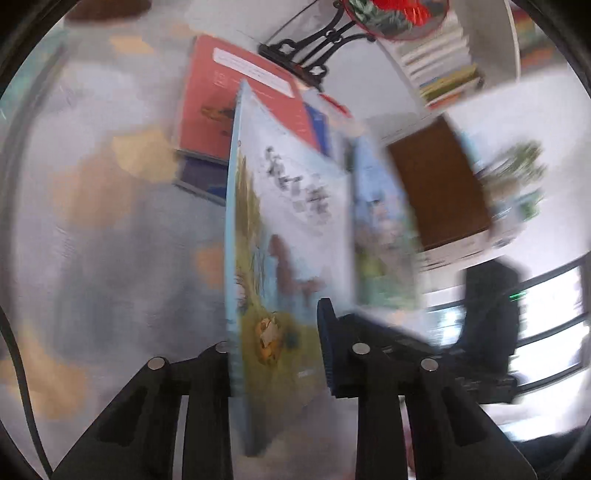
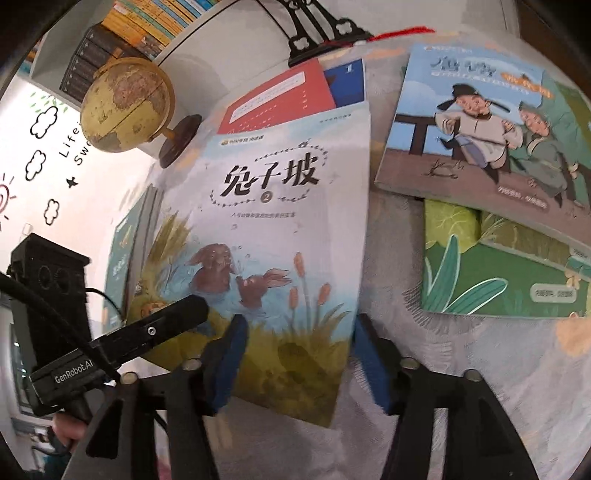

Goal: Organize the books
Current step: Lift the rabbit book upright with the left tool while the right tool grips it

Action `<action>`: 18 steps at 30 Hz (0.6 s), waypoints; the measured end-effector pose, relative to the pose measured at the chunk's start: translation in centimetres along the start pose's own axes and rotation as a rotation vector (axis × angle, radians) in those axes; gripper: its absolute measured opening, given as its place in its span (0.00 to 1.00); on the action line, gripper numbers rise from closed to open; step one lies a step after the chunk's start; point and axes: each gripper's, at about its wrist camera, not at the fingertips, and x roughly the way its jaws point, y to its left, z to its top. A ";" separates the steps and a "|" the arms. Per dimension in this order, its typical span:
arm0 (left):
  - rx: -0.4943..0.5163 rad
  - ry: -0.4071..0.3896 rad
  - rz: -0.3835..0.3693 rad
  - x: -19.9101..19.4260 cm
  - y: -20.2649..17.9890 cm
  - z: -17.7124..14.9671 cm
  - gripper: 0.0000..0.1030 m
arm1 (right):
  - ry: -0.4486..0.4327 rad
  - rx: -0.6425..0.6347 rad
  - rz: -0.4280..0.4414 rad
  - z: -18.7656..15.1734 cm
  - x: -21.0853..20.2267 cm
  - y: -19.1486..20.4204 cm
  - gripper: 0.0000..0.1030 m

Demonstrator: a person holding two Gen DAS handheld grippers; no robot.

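A pale blue picture book with rabbits on its cover (image 1: 288, 236) (image 2: 273, 229) stands tilted on edge above the table. My left gripper (image 1: 277, 350) is shut on its lower edge; it also shows in the right wrist view (image 2: 177, 317) at the book's left side. My right gripper (image 2: 295, 354) is open, its blue pads on either side of the book's bottom edge. A red book (image 1: 240, 107) (image 2: 277, 99) lies on a dark blue one (image 2: 347, 85) behind it.
Two more picture books lie at the right: a blue one with two men (image 2: 480, 133) over a green leafy one (image 2: 498, 277). A globe (image 2: 125, 107), a black stand (image 2: 317, 33) and a bookshelf (image 2: 147, 26) are at the back. The tablecloth (image 2: 461, 350) is patterned.
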 end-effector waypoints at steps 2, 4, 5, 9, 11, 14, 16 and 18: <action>-0.085 0.007 -0.140 -0.5 0.4 0.4 0.21 | 0.021 0.044 0.056 0.2 -0.2 -0.7 0.70; -0.125 0.016 -0.197 -0.6 0.5 0.7 0.21 | 0.039 0.104 0.125 0.4 -0.1 -1.6 0.71; -0.133 0.021 -0.209 -0.6 0.4 0.6 0.21 | 0.047 0.159 0.179 0.4 -0.1 -2.5 0.71; -0.145 0.042 -0.156 0.1 0.5 0.4 0.21 | 0.030 0.279 0.274 0.3 0.0 -4.0 0.60; -0.123 0.055 -0.090 0.5 0.6 0.3 0.21 | 0.015 0.256 0.248 0.2 -0.2 -3.7 0.42; -0.086 0.078 -0.003 0.8 0.4 0.3 0.21 | 0.016 0.215 0.259 0.2 -0.4 -3.4 0.23; -0.156 0.083 -0.110 0.8 0.8 0.3 0.21 | 0.014 0.193 0.269 0.2 -0.6 -2.8 0.23; -0.229 0.051 -0.218 0.5 1.2 0.5 0.21 | 0.027 0.186 0.261 0.4 -0.2 -2.2 0.27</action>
